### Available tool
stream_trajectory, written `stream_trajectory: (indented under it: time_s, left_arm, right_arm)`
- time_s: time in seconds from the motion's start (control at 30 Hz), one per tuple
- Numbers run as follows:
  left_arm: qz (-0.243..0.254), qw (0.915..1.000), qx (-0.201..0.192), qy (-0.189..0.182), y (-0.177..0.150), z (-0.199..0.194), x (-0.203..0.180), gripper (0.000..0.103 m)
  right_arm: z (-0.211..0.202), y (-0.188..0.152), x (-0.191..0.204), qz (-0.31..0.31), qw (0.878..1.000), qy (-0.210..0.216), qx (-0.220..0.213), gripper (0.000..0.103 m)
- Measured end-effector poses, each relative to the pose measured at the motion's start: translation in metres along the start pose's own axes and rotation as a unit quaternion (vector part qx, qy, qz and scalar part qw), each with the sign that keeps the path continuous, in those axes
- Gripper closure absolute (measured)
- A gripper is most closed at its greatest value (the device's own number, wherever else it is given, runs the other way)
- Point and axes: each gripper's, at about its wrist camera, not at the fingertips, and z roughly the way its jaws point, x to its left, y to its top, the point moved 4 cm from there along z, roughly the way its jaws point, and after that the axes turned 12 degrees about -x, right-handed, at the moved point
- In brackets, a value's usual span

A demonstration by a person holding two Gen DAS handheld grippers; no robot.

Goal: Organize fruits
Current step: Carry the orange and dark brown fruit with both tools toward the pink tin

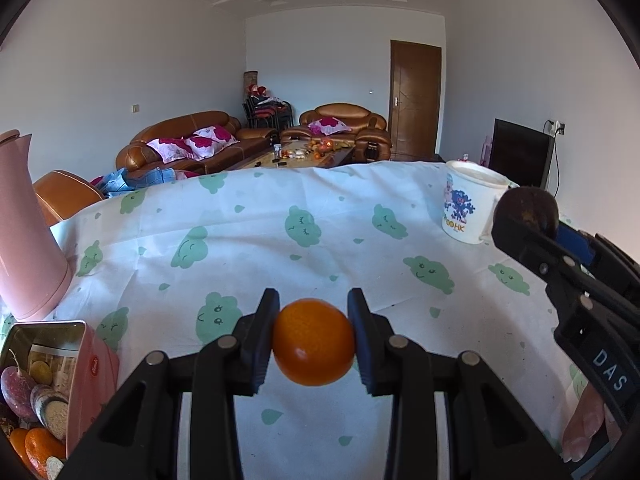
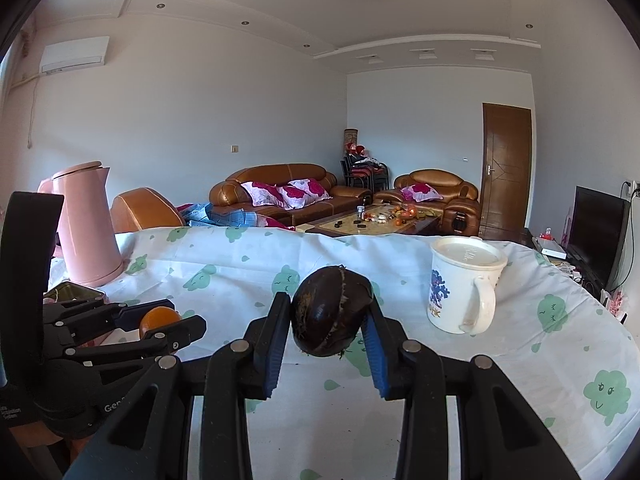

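Observation:
My left gripper [image 1: 313, 340] is shut on an orange [image 1: 313, 342], held above the cloud-print tablecloth [image 1: 248, 240]. From the right wrist view that left gripper [image 2: 160, 322] shows at the left with the orange [image 2: 158, 318] between its pads. My right gripper [image 2: 329, 320] is shut on a dark brown fruit [image 2: 330, 316], lifted over the cloth. In the left wrist view the right gripper [image 1: 528, 220] reaches in from the right edge with the dark fruit [image 1: 528, 208] at its tip. A pink tin box [image 1: 60, 384] at the lower left holds several fruits, oranges and a purple one among them.
A pink kettle [image 1: 24, 232] stands at the table's left, behind the tin. A white lidded mug [image 2: 464, 284] stands at the right. The table's far edge drops off toward brown sofas [image 2: 280, 196] and a coffee table [image 2: 372, 220]. A hand [image 1: 588, 428] shows at lower right.

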Motion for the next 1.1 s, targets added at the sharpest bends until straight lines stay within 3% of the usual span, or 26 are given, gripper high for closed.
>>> stream_trajectory:
  time_s: [0.67, 1.1]
  left_arm:
    - [-0.014, 0.9998, -0.012, -0.003, -0.011, -0.042, 0.028, 0.066]
    - [-0.02, 0.9994, -0.023, 0.018, -0.02, -0.065, 0.058, 0.066]
  right_arm:
    - [-0.01, 0.002, 0.054, -0.016, 0.999, 0.052, -0.005, 0.066]
    - [-0.014, 0.005, 0.087, -0.026, 0.996, 0.084, -0.007, 0.066]
